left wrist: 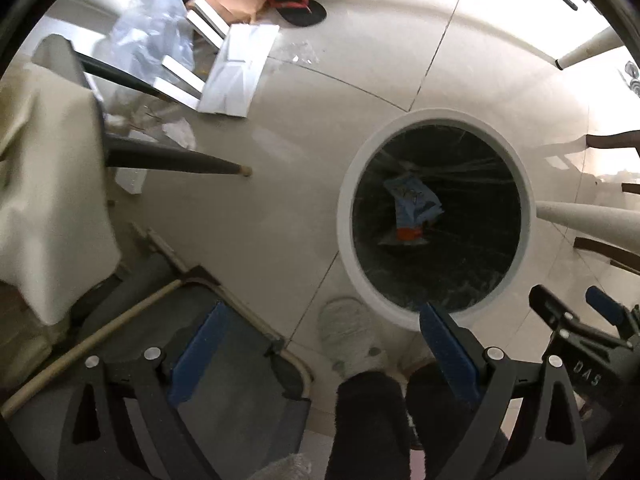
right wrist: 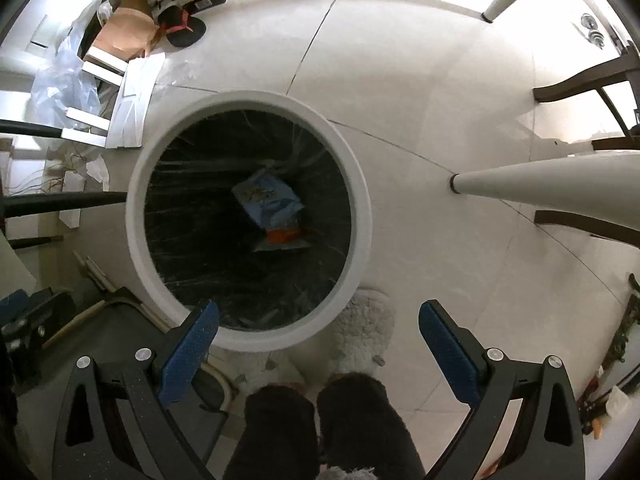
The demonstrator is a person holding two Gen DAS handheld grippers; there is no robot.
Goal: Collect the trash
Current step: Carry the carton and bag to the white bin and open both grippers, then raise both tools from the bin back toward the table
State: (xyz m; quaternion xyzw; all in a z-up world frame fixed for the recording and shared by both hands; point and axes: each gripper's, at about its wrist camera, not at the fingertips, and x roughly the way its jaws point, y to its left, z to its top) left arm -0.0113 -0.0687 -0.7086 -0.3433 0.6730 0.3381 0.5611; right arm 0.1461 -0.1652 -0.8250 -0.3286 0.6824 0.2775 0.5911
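Both my fingers (right wrist: 318,344) are released and hold nothing; the bin (right wrist: 248,96) with the snack bag (right wrist: 270,204) lies at 11 o'clock, nearer my right hand.

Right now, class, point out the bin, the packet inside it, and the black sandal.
bin (right wrist: 362,184): right wrist view, on its white rim, right side.
packet (right wrist: 266,198): right wrist view, on the pale blue middle of the wrapper.
sandal (left wrist: 302,14): left wrist view, on the dark sole beside the red strap.
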